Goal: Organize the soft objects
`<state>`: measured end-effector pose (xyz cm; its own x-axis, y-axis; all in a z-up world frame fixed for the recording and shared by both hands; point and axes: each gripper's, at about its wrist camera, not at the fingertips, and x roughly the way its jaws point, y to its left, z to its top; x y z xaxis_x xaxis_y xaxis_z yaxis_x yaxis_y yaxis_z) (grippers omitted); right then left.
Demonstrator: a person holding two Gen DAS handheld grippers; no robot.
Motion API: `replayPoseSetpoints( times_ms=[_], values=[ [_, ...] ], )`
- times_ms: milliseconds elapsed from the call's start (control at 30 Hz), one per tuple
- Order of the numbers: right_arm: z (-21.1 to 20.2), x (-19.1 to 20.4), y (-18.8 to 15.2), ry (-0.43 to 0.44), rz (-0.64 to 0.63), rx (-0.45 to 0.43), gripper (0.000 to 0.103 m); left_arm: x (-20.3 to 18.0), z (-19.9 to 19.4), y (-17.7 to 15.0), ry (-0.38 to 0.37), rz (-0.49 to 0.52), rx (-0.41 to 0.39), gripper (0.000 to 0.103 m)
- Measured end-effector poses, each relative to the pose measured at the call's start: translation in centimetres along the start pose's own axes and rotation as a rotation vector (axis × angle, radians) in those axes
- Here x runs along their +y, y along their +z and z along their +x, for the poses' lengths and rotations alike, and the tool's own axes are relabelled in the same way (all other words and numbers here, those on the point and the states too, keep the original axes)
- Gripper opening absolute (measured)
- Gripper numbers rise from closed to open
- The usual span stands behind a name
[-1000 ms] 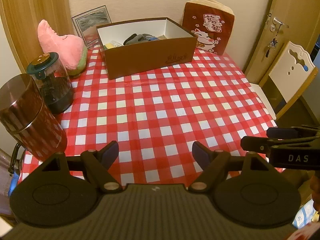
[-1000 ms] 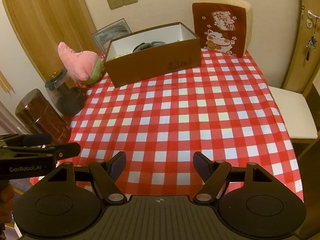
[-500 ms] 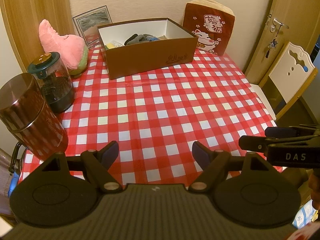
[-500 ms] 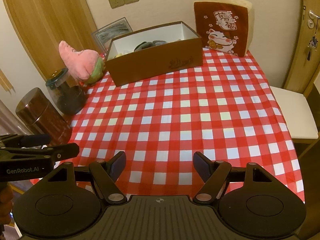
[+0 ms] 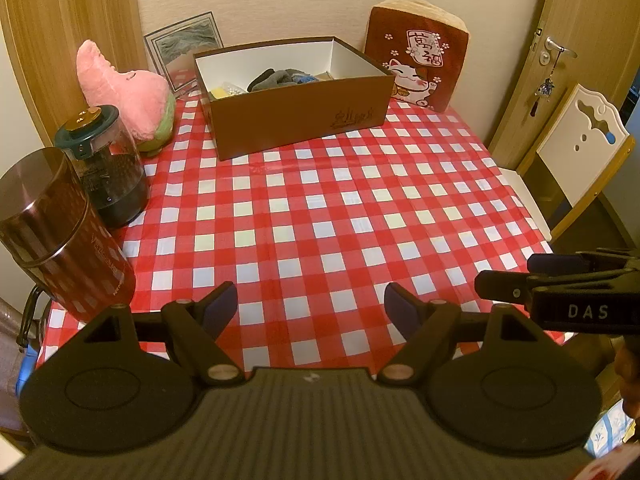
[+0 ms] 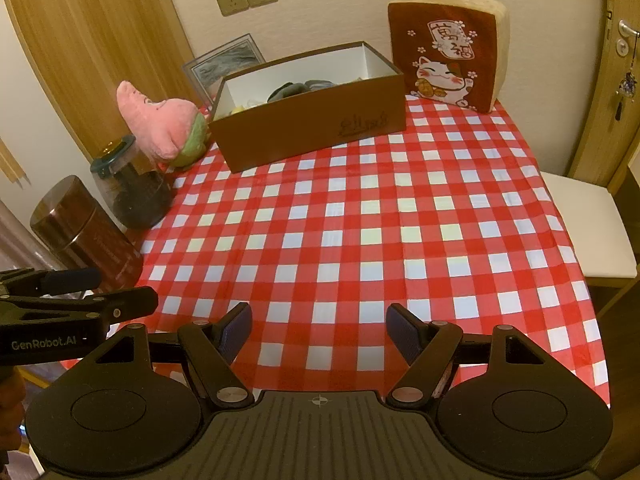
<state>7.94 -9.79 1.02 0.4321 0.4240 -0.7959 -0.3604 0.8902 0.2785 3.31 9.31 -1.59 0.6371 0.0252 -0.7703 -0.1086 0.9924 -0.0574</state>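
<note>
A brown open box (image 5: 296, 120) (image 6: 312, 128) stands at the far side of the red checked table and holds soft items, among them a grey one (image 5: 276, 78) (image 6: 294, 89). A pink plush toy (image 5: 128, 92) (image 6: 160, 116) lies left of the box. A red cat cushion (image 5: 416, 64) (image 6: 448, 64) leans on the wall to its right. My left gripper (image 5: 310, 308) is open and empty above the table's near edge. My right gripper (image 6: 318, 330) is open and empty beside it, and shows in the left wrist view (image 5: 520, 276).
A dark glass jar with a teal lid (image 5: 108, 164) (image 6: 134, 184) and a brown cylindrical tin (image 5: 60, 236) (image 6: 84, 228) stand at the table's left edge. A framed picture (image 5: 184, 48) leans on the wall. A white chair (image 5: 576, 160) (image 6: 588, 220) is at the right.
Both grippers have moved slightly toward the table; the view is a little closer. Nothing on the table has moved.
</note>
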Motion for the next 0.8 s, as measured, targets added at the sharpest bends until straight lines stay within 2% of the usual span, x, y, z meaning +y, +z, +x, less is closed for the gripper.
replayPoseSetpoints(
  times_ms=[800],
  values=[
    [0.22,0.41,0.48,0.005,-0.007,-0.003,0.074,0.05,-0.17,0.37,0.003,-0.004,-0.010,0.079]
  ],
)
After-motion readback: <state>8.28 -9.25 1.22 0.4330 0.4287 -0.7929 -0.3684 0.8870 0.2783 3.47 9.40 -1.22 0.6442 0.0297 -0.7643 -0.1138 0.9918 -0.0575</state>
